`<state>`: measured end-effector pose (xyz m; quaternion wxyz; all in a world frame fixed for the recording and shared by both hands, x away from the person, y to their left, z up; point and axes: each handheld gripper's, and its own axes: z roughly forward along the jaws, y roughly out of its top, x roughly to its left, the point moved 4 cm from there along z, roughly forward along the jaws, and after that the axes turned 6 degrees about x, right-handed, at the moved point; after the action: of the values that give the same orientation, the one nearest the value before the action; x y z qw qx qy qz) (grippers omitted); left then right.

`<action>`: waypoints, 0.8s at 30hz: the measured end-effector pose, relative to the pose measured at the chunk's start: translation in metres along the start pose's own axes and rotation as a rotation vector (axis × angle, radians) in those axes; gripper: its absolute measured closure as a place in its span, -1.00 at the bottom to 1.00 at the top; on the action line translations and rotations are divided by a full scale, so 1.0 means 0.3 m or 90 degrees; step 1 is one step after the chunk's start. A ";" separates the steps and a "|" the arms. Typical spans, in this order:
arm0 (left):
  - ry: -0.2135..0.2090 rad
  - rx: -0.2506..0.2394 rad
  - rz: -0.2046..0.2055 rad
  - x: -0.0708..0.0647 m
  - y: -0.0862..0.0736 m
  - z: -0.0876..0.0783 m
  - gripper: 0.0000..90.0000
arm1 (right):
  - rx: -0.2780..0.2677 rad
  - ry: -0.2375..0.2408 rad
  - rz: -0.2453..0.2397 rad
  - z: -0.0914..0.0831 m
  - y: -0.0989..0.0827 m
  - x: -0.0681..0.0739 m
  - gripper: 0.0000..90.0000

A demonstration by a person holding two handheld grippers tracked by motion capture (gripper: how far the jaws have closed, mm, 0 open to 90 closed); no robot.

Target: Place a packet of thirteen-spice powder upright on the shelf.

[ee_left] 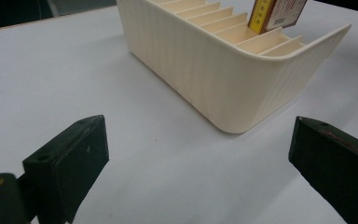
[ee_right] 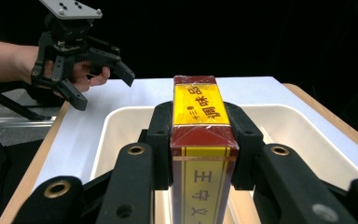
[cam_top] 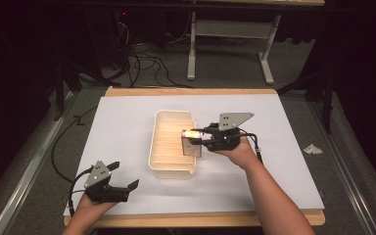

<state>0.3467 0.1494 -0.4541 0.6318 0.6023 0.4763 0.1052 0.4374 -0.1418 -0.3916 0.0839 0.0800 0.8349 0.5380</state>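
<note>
High view, with the slotted cream tray (cam_top: 170,169) as the landmark: the tray stands lengthwise near the middle of the white sheet (cam_top: 127,122) that covers the table (cam_top: 191,92). Left of the tray and nearer the person, close to the front edge of the sheet, the left gripper (cam_top: 125,181) rests in the left hand (cam_top: 90,208), well apart from the tray; its jaws stand wide apart and hold nothing. In the left gripper view the two black jaws frame bare white sheet, and the rounded near corner of the tray (ee_left: 233,93) lies beyond them, its thin dividers forming narrow slots. At the right rim of the tray, about midway along its length, the right gripper (cam_top: 196,139) is held by the right hand (cam_top: 237,152), with its grey three-cornered plate on top. Its jaws are closed on a small box (cam_top: 191,143) with red and yellow faces, which stands upright over the slots just inside the right rim; whether its lower end touches the tray floor cannot be told. In the right gripper view the box (ee_right: 200,140) sits clamped between the jaws, yellow panel with printed characters uppermost, the tray (ee_right: 121,126) below it and the left gripper (ee_right: 105,81) farther off, beyond the tray's far corner. Right of the tray, off the table, a crumpled white scrap (cam_top: 313,149) lies on the grey floor.
</note>
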 end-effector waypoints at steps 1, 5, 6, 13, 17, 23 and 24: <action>0.001 0.000 -0.001 0.000 0.000 0.000 -0.88 | 0.003 0.001 -0.002 0.005 0.002 0.000 0.52; 0.000 0.002 0.005 0.000 -0.002 -0.001 -0.88 | 0.001 0.001 -0.005 0.022 0.010 0.003 0.52; 0.000 0.000 0.000 -0.001 0.000 -0.001 -0.88 | 0.004 0.001 -0.011 0.026 0.012 0.003 0.52; 0.000 -0.002 -0.001 0.000 0.001 -0.001 -0.88 | 0.007 0.004 -0.017 0.062 0.026 0.010 0.51; -0.001 0.004 0.003 0.000 -0.005 0.000 -0.88 | 0.003 0.005 -0.016 0.082 0.031 0.012 0.51; -0.001 0.006 0.004 0.000 -0.007 0.001 -0.88 | 0.003 0.009 -0.015 0.107 0.037 0.011 0.51; -0.003 0.005 0.002 -0.001 -0.005 0.001 -0.88 | 0.002 0.009 -0.016 0.111 0.039 0.012 0.51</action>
<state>0.3461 0.1487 -0.4553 0.6303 0.6059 0.4743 0.1033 0.4420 -0.1068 -0.3947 0.0847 0.0662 0.8373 0.5361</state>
